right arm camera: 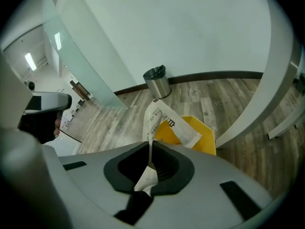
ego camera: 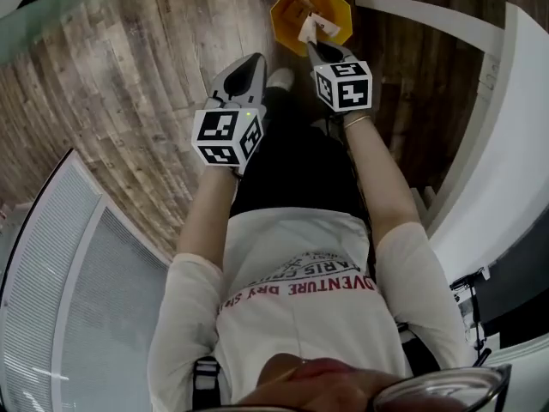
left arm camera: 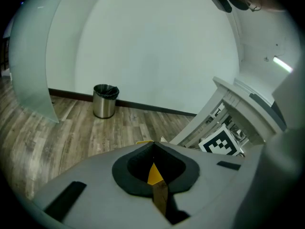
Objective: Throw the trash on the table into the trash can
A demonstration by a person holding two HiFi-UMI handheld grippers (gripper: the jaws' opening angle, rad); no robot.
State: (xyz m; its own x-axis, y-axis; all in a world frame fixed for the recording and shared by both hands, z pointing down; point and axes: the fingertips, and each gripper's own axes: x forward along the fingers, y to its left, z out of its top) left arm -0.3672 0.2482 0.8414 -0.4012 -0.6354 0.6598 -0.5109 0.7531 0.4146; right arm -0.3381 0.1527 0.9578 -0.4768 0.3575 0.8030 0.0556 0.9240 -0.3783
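My right gripper [ego camera: 314, 48] [right arm camera: 150, 146] is shut on a white printed paper wrapper [ego camera: 312, 29] [right arm camera: 163, 119]. The wrapper hangs over the open top of a yellow trash can [ego camera: 292, 7] [right arm camera: 206, 137] that stands on the wooden floor. In the head view my left gripper [ego camera: 248, 63] [left arm camera: 152, 147] points down at the floor just left of that can. Its jaws lie together, and only a sliver of the yellow can [left arm camera: 154, 174] and floor shows through the slot behind them.
A curved white table edge [ego camera: 515, 144] runs along the right. A frosted glass panel [ego camera: 51, 15] stands at the upper left and a white ribbed panel [ego camera: 51, 264] at the lower left. A small steel bin [left arm camera: 105, 100] [right arm camera: 158, 81] stands by the far wall.
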